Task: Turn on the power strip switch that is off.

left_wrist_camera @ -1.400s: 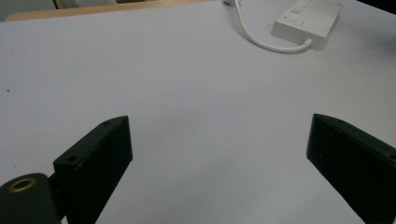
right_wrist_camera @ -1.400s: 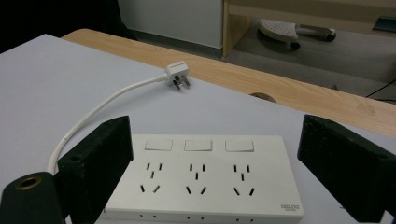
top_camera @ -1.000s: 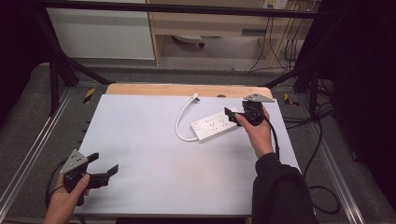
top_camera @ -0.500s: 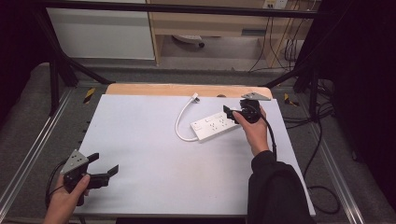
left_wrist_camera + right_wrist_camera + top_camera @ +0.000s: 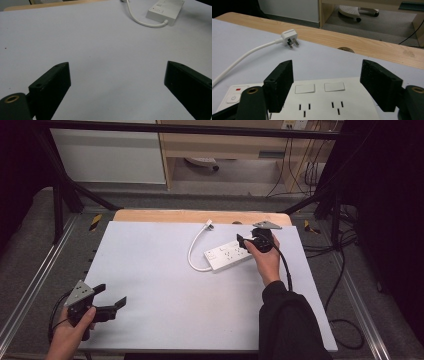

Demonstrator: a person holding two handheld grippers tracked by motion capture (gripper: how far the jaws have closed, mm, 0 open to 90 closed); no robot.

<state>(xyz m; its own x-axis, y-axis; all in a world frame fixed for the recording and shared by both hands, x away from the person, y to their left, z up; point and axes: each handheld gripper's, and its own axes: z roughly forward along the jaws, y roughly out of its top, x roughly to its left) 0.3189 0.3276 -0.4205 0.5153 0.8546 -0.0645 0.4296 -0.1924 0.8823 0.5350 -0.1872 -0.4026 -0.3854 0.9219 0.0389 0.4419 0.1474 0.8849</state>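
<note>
A white power strip (image 5: 227, 256) lies on the white mat (image 5: 160, 270) at the right rear, and its cable (image 5: 192, 252) curls to a white plug (image 5: 209, 224) near the wooden edge. My right gripper (image 5: 246, 244) hovers over the strip's right end. In the right gripper view its jaws (image 5: 327, 75) stand apart on either side of the strip (image 5: 324, 102), not pressing it; they have just been closing. The plug (image 5: 289, 37) lies beyond. My left gripper (image 5: 111, 296) rests at the near left, open with nothing between its fingers (image 5: 117, 75). The strip (image 5: 165, 8) shows far off.
A wooden table strip (image 5: 200, 216) with a round hole (image 5: 344, 49) runs along the mat's far side. Black frame bars (image 5: 60, 195) flank the table. Loose cables (image 5: 345, 270) hang at the right. A chair base (image 5: 354, 10) stands on the floor behind.
My right gripper has sunk slightly toward the power strip and its jaws have narrowed. The left gripper has stayed put.
</note>
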